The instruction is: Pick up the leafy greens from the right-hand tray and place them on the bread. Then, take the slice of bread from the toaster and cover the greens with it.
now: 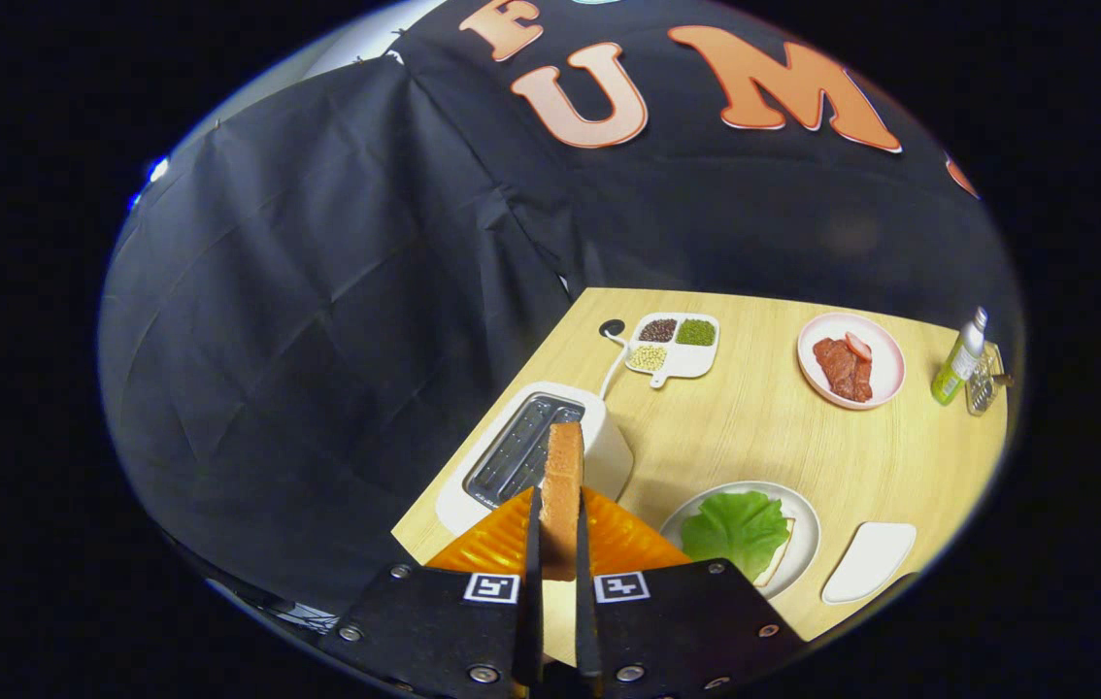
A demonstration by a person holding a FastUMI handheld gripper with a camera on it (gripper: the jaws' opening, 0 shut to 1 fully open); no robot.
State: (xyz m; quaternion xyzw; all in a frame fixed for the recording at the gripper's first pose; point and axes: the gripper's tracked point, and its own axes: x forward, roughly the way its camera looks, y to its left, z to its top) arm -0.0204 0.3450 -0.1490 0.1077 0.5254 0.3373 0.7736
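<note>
A slice of bread (562, 490) is held upright between the closed fingers of the gripper (558, 553), above the toaster (609, 442) at the table's (764, 427) left edge. Leafy greens (737, 529) are laid on bread on a plate (803, 524) near the front edge.

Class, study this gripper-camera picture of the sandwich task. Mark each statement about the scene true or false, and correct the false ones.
1. The gripper is shut on the slice of bread. True.
2. The leafy greens lie in the small white tray. False: they lie on bread on the grey plate.
3. The toaster holds two slices. False: its slots look empty.
4. The pink plate holds red meat. True.
</note>
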